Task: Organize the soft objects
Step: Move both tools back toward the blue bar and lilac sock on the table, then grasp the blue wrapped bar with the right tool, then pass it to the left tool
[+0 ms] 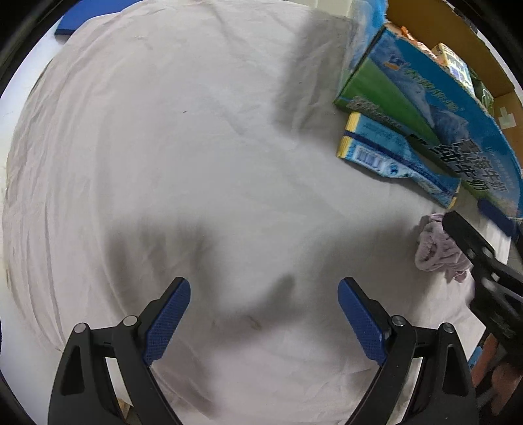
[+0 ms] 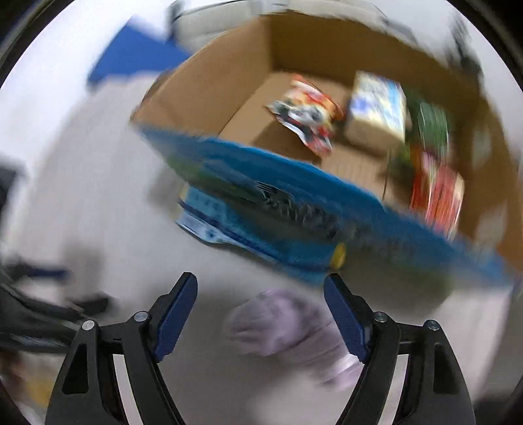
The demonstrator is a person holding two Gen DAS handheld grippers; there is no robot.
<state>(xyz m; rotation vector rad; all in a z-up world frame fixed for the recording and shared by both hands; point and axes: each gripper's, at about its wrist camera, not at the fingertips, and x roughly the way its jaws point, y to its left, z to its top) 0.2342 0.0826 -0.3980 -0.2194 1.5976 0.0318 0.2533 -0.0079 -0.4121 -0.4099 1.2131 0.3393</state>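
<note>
A crumpled pale lilac cloth lies on the white sheet at the right. In the right wrist view, which is blurred, the lilac cloth lies between the open blue-padded fingers of my right gripper, not clamped. My right gripper also shows as a black arm over the cloth in the left wrist view. My left gripper is open and empty above bare sheet. A blue and yellow soft packet lies beside the box.
An open cardboard box with blue-green printed outer sides stands at the far right; it holds several packets and small cartons. A blue mat lies beyond the sheet at the far left.
</note>
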